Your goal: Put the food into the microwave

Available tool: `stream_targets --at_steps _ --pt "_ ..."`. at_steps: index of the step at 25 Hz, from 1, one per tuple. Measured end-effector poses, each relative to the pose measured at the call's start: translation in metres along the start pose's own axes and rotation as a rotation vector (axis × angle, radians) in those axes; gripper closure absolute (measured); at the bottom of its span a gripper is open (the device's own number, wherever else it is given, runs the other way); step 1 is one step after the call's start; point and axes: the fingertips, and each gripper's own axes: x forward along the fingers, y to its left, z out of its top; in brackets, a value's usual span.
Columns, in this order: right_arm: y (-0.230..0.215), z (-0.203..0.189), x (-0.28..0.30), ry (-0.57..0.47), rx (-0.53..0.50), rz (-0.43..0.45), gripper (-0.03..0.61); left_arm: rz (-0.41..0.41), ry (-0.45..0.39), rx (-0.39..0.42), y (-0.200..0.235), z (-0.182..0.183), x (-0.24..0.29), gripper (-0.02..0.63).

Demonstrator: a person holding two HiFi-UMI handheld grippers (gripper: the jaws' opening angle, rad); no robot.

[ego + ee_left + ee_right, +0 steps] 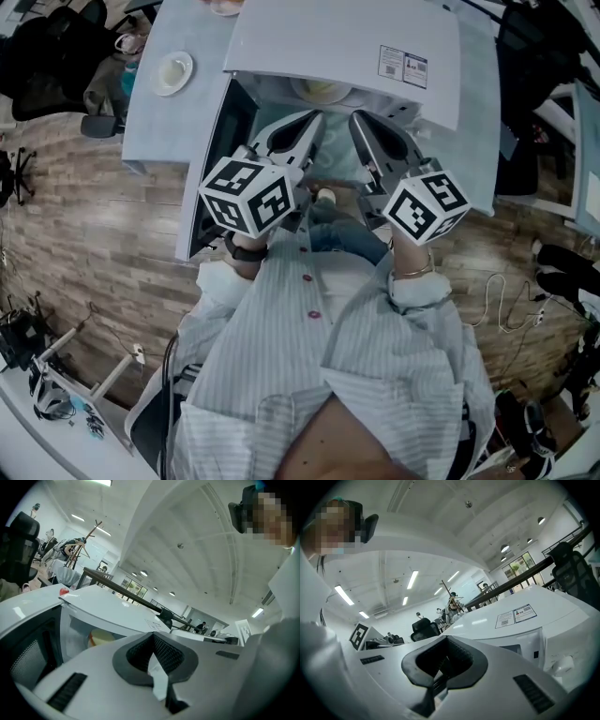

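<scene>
Clearly both tools are empty: the left gripper (314, 120) and the right gripper (358, 120) each have their jaws pressed together on nothing. They sit side by side, tips aimed into the open microwave (347, 47). Straight ahead of both tips, deep in the cavity, sits the pale yellow food (320, 91), too hidden to judge its shape. It looks already placed. The door (214, 155) stands swung out on the left, nearest the left gripper, so that hand seems better set to shut it.
</scene>
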Motion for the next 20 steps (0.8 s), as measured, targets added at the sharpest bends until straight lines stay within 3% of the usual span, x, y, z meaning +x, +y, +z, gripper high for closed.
stream_targets --at_steps 20 --pt "-0.0030 -0.0024 -0.0024 0.004 0.022 0.017 0.546 0.004 0.023 0.001 -0.0037 -0.0069 0.0046 0.604"
